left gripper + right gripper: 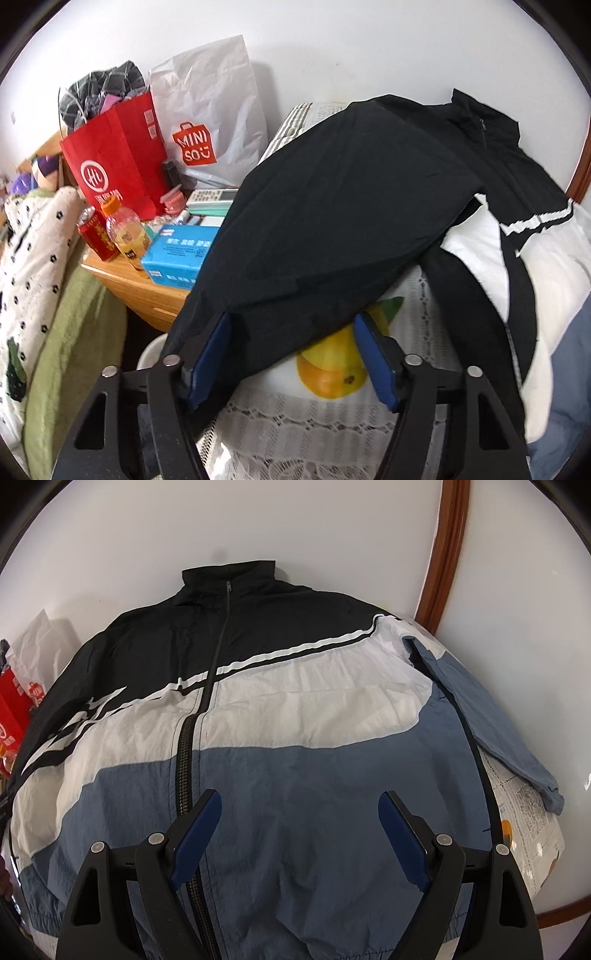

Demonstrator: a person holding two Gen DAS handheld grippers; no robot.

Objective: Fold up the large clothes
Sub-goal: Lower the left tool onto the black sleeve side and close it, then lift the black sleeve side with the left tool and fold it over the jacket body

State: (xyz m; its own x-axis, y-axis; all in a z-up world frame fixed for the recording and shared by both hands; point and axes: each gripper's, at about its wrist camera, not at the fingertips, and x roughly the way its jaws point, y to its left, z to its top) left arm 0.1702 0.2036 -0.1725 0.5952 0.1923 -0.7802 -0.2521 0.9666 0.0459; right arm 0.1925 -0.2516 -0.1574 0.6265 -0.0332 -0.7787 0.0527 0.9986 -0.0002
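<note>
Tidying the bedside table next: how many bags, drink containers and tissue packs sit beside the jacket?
Bags: 2, the red bag and the white Miniso bag
Drink containers: 2, the red can and the orange bottle
Tissue packs: 1, blue
Total: 5

I've got one jacket [280, 716] in view, a windbreaker w/ three colour blocks: black across the collar and shoulders, white through the chest, slate blue at the bottom. Thin white stripes run diagonally where black meets white. It lies front-up and spread flat; the collar stands at the far end against the wall. The front zip [195, 738] is closed up to the collar. From my right cam, one blue sleeve [491, 716] lies straight out to the right, cuff near the edge. From my left cam, the black sleeve [332, 225] is bunched in a broad fold, draped toward me.
</note>
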